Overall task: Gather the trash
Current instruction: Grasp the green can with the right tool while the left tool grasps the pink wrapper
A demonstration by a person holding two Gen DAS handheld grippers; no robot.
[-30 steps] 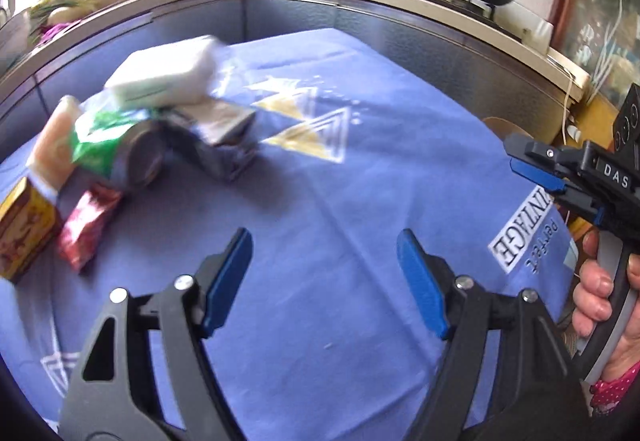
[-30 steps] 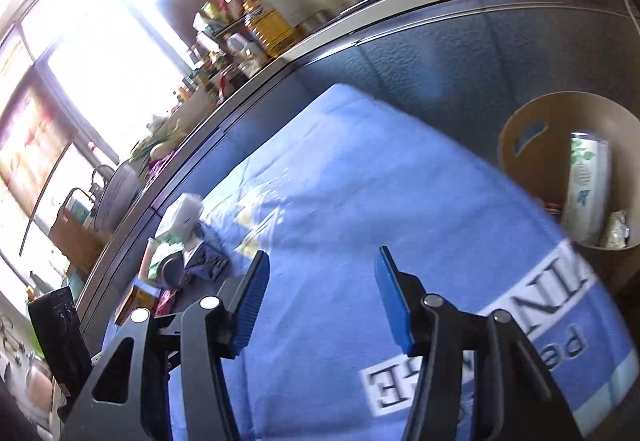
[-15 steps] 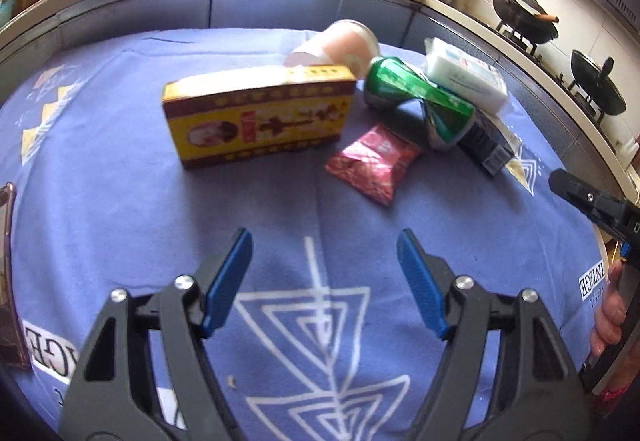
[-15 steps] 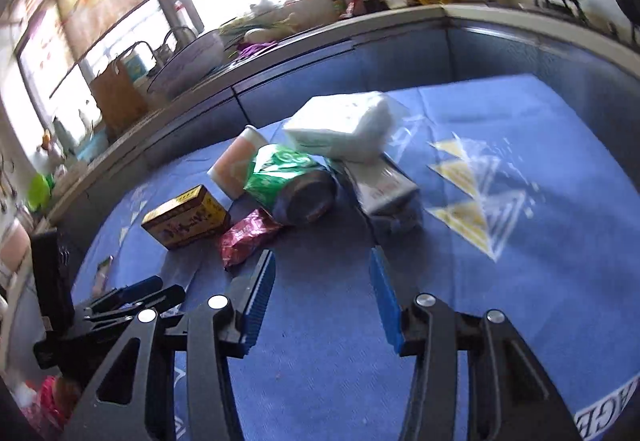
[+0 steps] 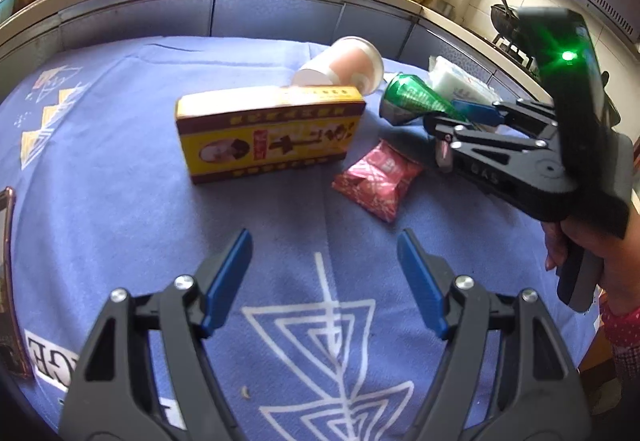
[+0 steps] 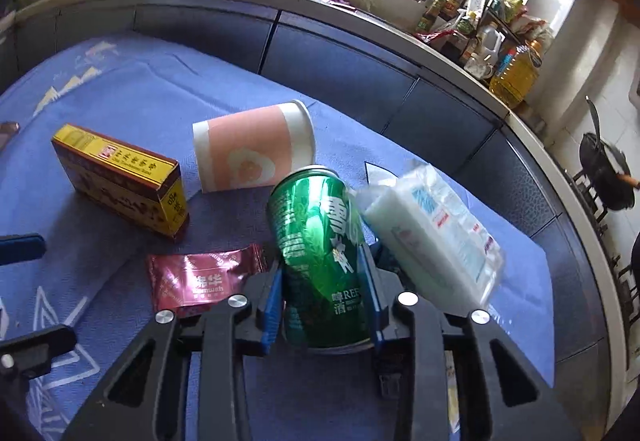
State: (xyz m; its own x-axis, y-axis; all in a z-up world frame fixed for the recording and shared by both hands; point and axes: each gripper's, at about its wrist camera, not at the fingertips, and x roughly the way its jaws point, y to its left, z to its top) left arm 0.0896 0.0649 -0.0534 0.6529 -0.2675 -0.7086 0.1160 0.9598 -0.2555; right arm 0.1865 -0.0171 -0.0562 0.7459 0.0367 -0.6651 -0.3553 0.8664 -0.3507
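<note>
A trash pile lies on the blue tablecloth (image 5: pixel 120 201). In it are a yellow box (image 5: pixel 268 137), a tipped pink paper cup (image 5: pixel 344 65), a red sachet (image 5: pixel 376 177), a green can (image 5: pixel 412 97) and a white tissue packet (image 5: pixel 460 85). My left gripper (image 5: pixel 324 237) stands open and holds nothing, short of the box and sachet. In the right wrist view my right gripper (image 6: pixel 320 269) is closing on the green can (image 6: pixel 320 241), with a blue pad against each side. The tissue packet (image 6: pixel 432 233) leans on the can's right. The sachet (image 6: pixel 200 277) lies to its left.
A kitchen counter (image 6: pixel 360 25) with bottles, a bowl and an oil jug curves behind the table. Woks sit on a stove (image 6: pixel 604 177) at the right. A flat dark item (image 5: pixel 5 241) lies at the cloth's left edge. A person's hand (image 5: pixel 592 249) holds the right gripper's handle.
Both views swung from the bare cloth onto the trash pile. The right gripper came in from the right side and its jaws narrowed around the green can. The left jaws kept their width.
</note>
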